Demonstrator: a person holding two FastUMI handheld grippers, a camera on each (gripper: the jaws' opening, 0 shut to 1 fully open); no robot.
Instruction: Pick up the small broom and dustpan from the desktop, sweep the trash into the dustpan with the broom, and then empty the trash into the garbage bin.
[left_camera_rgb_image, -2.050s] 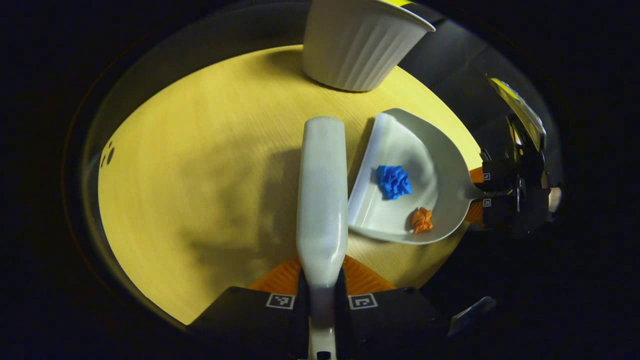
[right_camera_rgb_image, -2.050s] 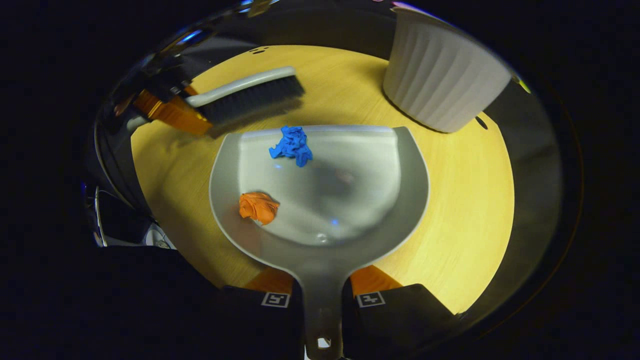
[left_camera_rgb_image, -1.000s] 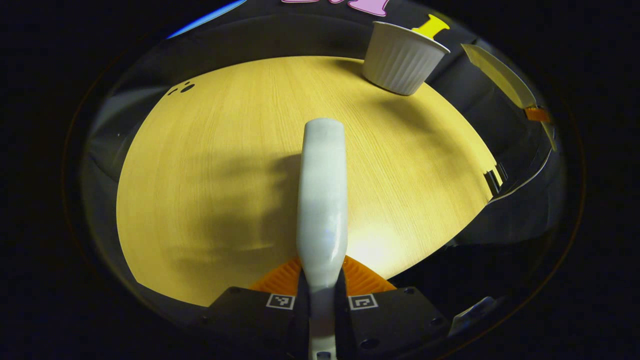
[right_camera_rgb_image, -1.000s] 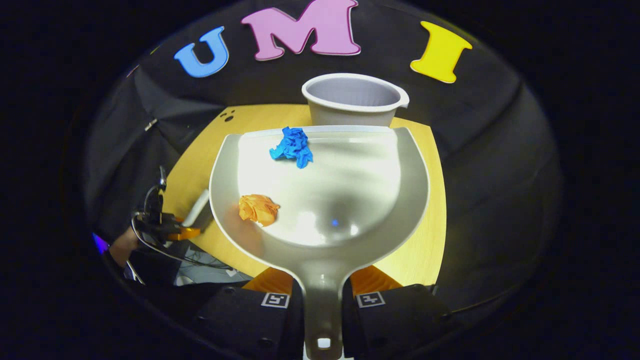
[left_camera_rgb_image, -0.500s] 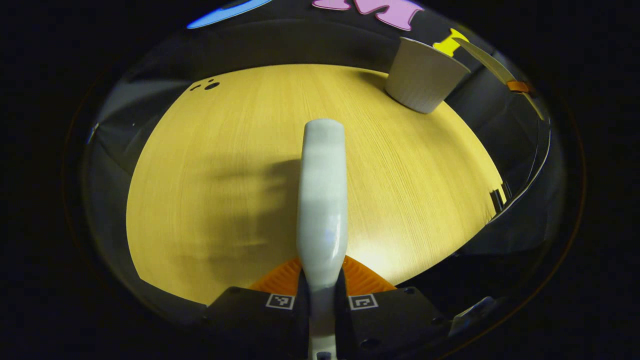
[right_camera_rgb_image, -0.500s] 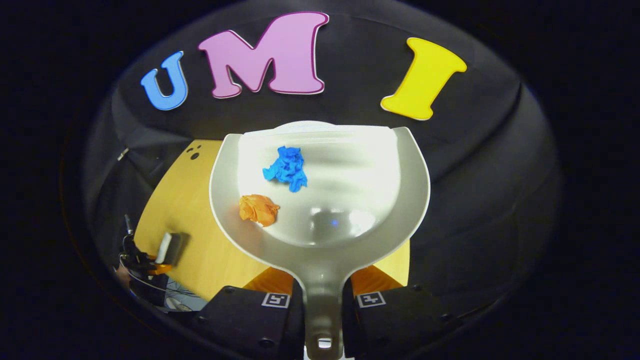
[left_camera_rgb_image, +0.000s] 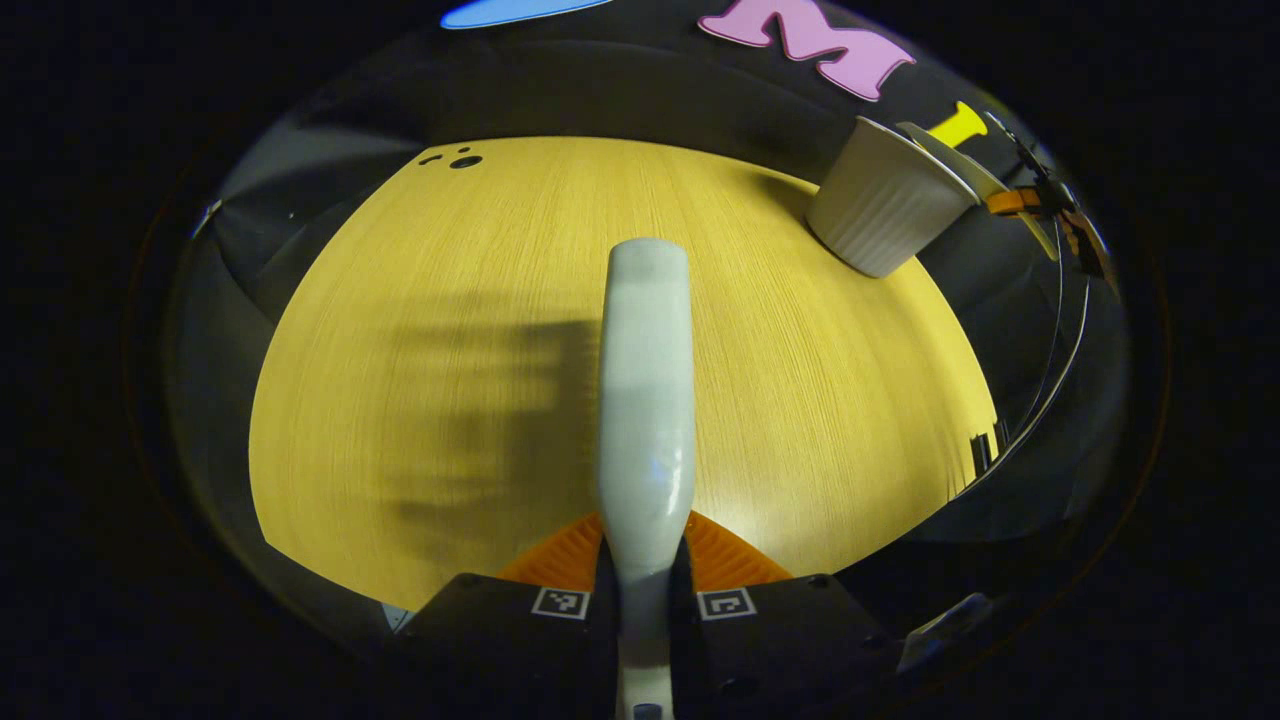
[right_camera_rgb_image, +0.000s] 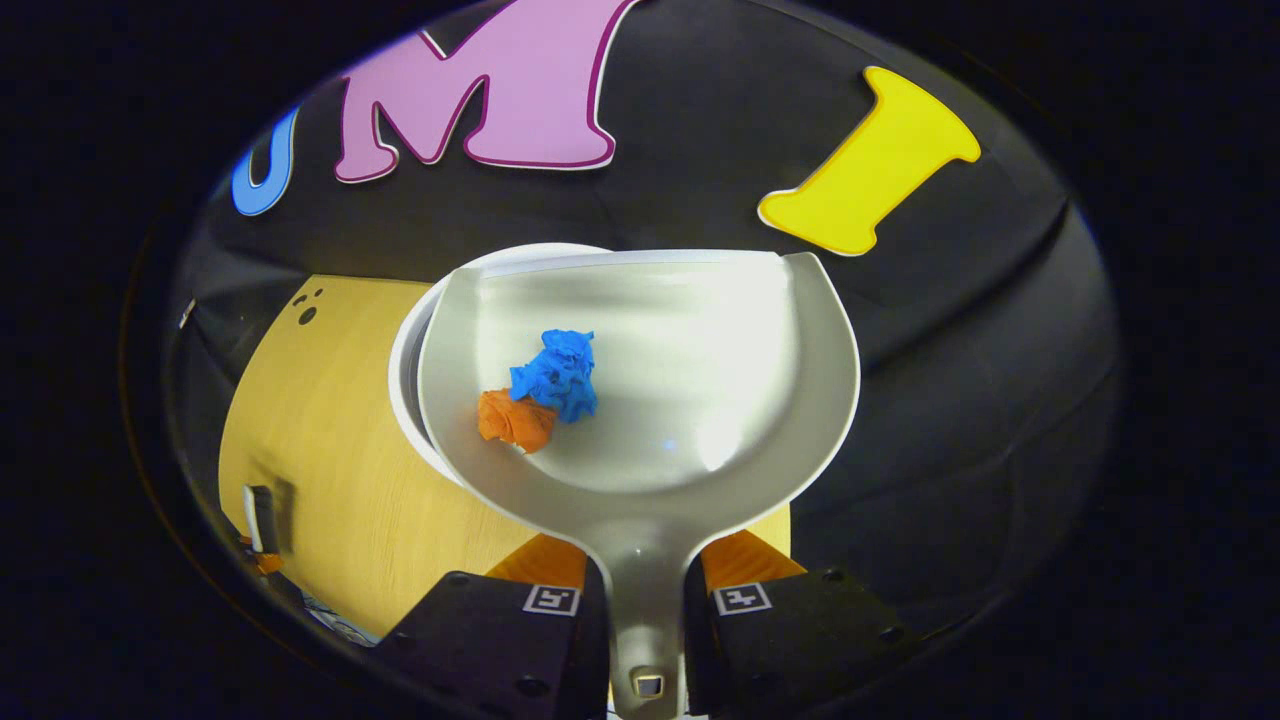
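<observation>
Grey dustpan (right_camera_rgb_image: 700, 350), blue (right_camera_rgb_image: 556, 375) and orange scraps (right_camera_rgb_image: 512, 420)

You get no readable text, label, brand or number on anything here — apart from the booth wall's letters. The nearest things to signs are small square black-and-white coded markers, one on each black finger block of the left gripper (left_camera_rgb_image: 642, 600) and of the right gripper (right_camera_rgb_image: 645, 598) — patterns only, nothing you can read as words or figures.

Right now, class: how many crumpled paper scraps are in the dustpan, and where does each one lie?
2. The blue scrap and the orange scrap lie touching, left of the dustpan's middle. Others could hide beneath them.
</observation>
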